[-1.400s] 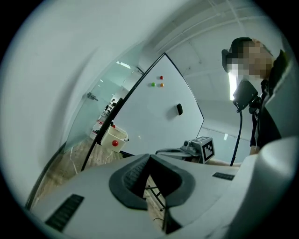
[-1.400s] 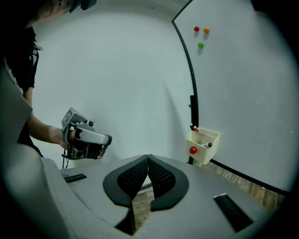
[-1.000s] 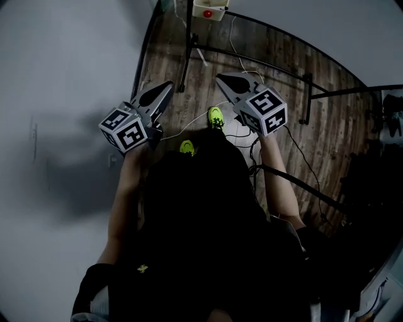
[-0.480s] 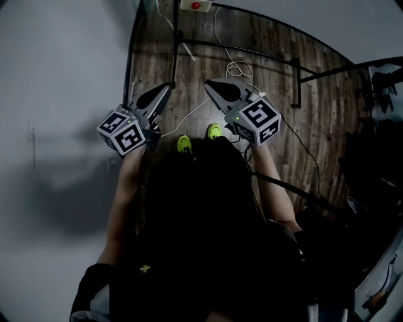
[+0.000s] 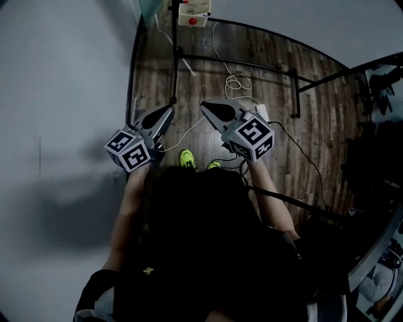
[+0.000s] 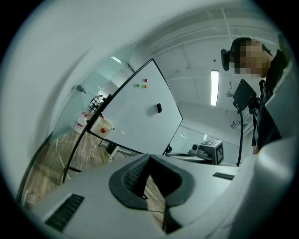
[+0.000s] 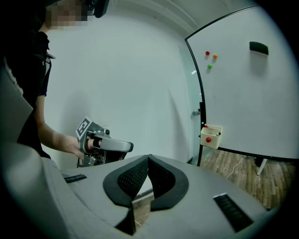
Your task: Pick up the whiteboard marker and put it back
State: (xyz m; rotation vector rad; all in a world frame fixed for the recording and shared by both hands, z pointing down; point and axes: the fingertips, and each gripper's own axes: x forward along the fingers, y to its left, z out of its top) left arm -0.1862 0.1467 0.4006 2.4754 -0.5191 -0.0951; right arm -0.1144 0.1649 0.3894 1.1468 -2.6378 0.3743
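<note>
No whiteboard marker shows plainly in any view. My left gripper (image 5: 169,110) (image 6: 149,156) is shut and empty, held level over the wood floor. My right gripper (image 5: 204,105) (image 7: 149,156) is also shut with nothing between its pads, tilted slightly down. Both point toward the whiteboard (image 6: 140,112) (image 7: 243,93), which carries a black eraser (image 7: 258,47) and three small magnets (image 7: 210,58). A cream box with a red dot (image 5: 192,12) (image 7: 210,135) hangs on the board's stand; thin things stick out of it, too small to tell.
The board's black frame legs (image 5: 252,63) and white cables (image 5: 236,82) cross the wood floor ahead. A grey wall (image 5: 56,126) runs along the left. The person's green shoes (image 5: 187,159) are below the grippers. A stand with a screen (image 6: 245,95) is at the right.
The person has stepped toward the whiteboard stand, and the cream box and frame legs have come closer. Both grippers moved along with the person and stayed shut.
</note>
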